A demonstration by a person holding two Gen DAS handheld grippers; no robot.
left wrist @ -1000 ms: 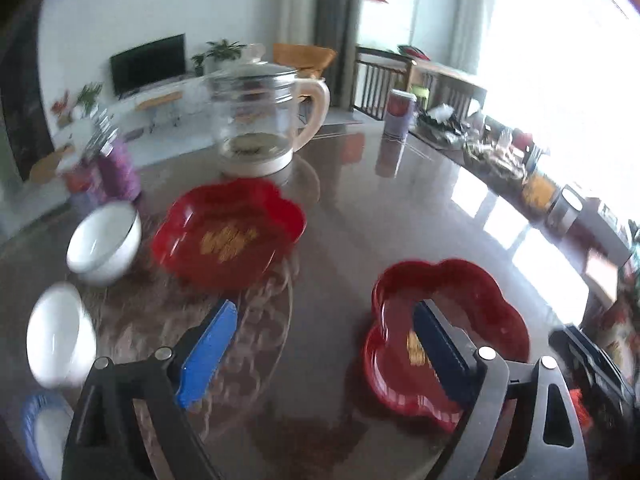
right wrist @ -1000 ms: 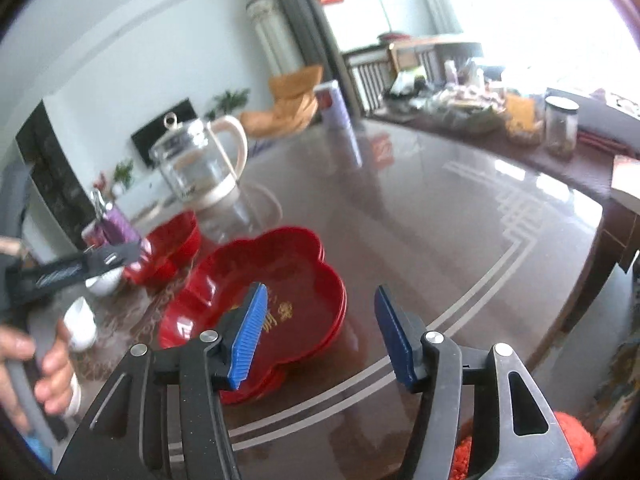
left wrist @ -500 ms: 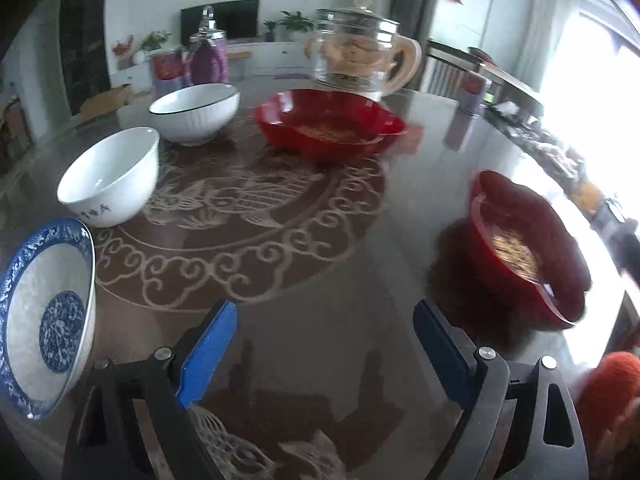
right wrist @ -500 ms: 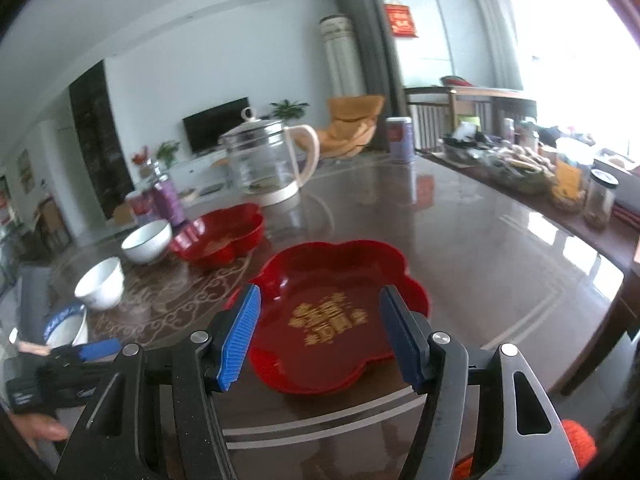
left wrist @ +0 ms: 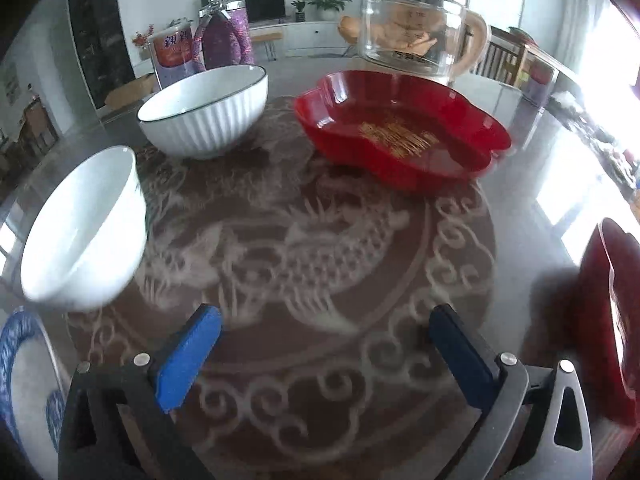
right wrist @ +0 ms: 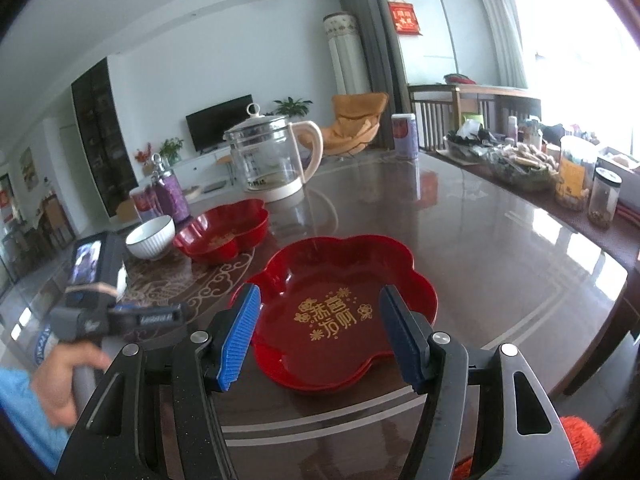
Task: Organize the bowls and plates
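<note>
While the left gripper (left wrist: 324, 340) tilts down over the patterned middle of the glossy brown table (left wrist: 516, 160), its jaws are opening and already stand wide apart, with only the pale dragon pattern (left wrist: 276, 252) between them and no dish in the gap. Just outside the blue-padded jaw on the left, a plain white bowl (left wrist: 82, 232) sits tipped toward the camera, and lower still the rim of a blue-and-white bowl (left wrist: 20, 380) shows at the frame's edge. Ahead of the jaws and to the left stands a ribbed white bowl (left wrist: 204, 110) with a dark rim; ahead and to the right lies a red flower-shaped plate (left wrist: 400, 132) with gold writing. Behind it stands a glass kettle (left wrist: 416, 24), and behind the ribbed bowl a purple jar (left wrist: 226, 32) and a printed can (left wrist: 174, 56). Beyond the right jaw, at the frame's edge, part of a second red plate (left wrist: 608, 312) shows.

From the right wrist view, the right gripper (right wrist: 320, 336) hovers with its jaws partly apart, pressing on nothing. That second red plate (right wrist: 340, 308) lies flat on the table just ahead of and below the gap, its gold characters framed between the two blue pads. Off to the left of the jaws, a hand (right wrist: 60, 376) with a blue sleeve holds the left gripper's handle; past it are the ribbed bowl (right wrist: 151, 237) and the farther red plate (right wrist: 224, 234), touching or nearly so, with the kettle (right wrist: 268, 160) behind.
</note>
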